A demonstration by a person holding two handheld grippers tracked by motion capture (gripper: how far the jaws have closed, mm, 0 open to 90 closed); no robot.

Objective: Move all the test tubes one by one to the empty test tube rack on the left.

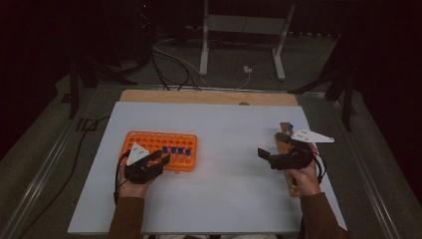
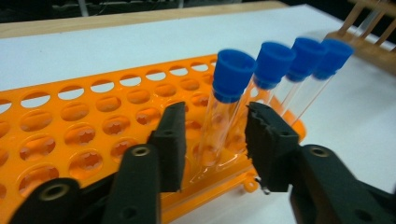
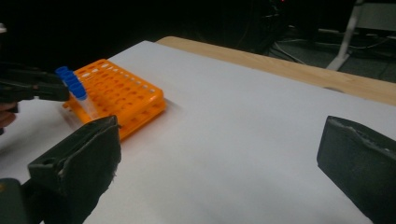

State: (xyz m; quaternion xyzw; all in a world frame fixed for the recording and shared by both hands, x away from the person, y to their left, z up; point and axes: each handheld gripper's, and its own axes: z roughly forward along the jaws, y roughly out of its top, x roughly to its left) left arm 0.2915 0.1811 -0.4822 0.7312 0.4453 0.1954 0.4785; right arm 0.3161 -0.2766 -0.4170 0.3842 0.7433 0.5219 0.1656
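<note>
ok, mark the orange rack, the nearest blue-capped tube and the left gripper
orange rack [image 2: 84, 135], left gripper view, on its holed top plate.
nearest tube [image 2: 233, 74], left gripper view, on its blue cap.
left gripper [image 2: 212, 140], left gripper view, midway between its fingertips, jaws apart around the tube.

High view overhead; gripper views low, close; all share orange rack [image 1: 161, 148].

A white table [image 1: 224, 149] bears an orange tube rack [image 1: 149, 140] and a wooden rack [image 1: 284, 144].
</note>
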